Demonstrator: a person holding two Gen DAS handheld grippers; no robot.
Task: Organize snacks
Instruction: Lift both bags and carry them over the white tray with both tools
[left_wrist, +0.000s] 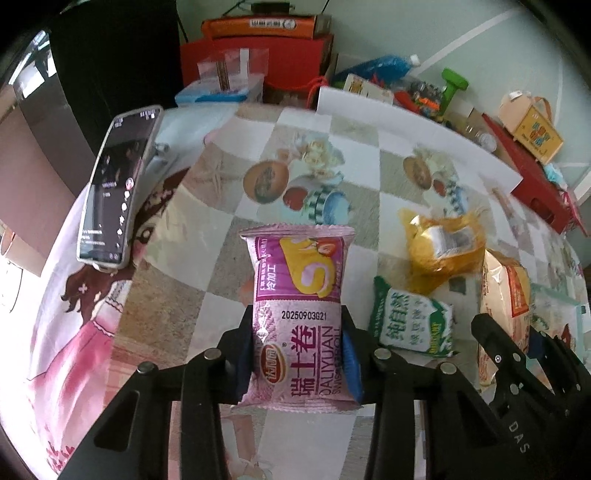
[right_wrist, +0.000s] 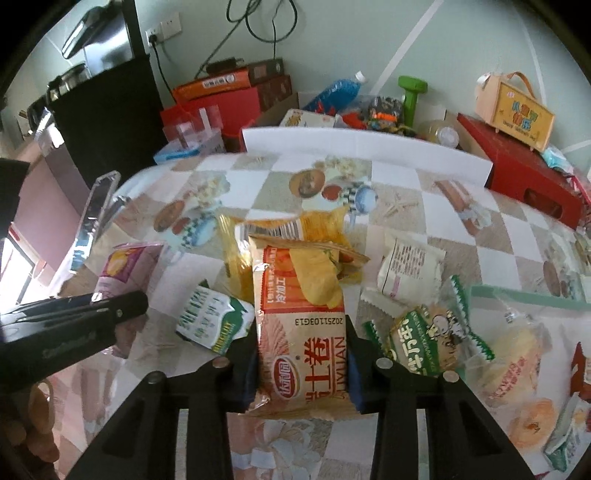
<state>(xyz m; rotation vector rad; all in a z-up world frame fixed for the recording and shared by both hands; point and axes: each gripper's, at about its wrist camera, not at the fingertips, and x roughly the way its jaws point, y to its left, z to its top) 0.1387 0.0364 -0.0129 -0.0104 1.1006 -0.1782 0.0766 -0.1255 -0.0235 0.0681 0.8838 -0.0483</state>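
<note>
My left gripper (left_wrist: 298, 354) is shut on a purple swiss roll packet (left_wrist: 299, 314) and holds it above the checked tablecloth (left_wrist: 229, 236). My right gripper (right_wrist: 303, 365) is shut on an orange swiss roll packet (right_wrist: 299, 332). The orange packet (left_wrist: 502, 306) and the right gripper (left_wrist: 517, 354) show at the right of the left wrist view. The purple packet (right_wrist: 125, 269) and the left gripper (right_wrist: 74, 328) show at the left of the right wrist view. A yellow packet (left_wrist: 443, 247), (right_wrist: 280, 236) and a green-white packet (left_wrist: 410, 321), (right_wrist: 210, 321) lie between them.
A phone (left_wrist: 114, 188) leans on a stand at the table's left. White packets (right_wrist: 410, 273), a green-edged packet (right_wrist: 424, 339) and a clear zip bag (right_wrist: 517, 350) lie at the right. A white board (right_wrist: 365, 147), red boxes (right_wrist: 524, 177) and clutter line the far edge.
</note>
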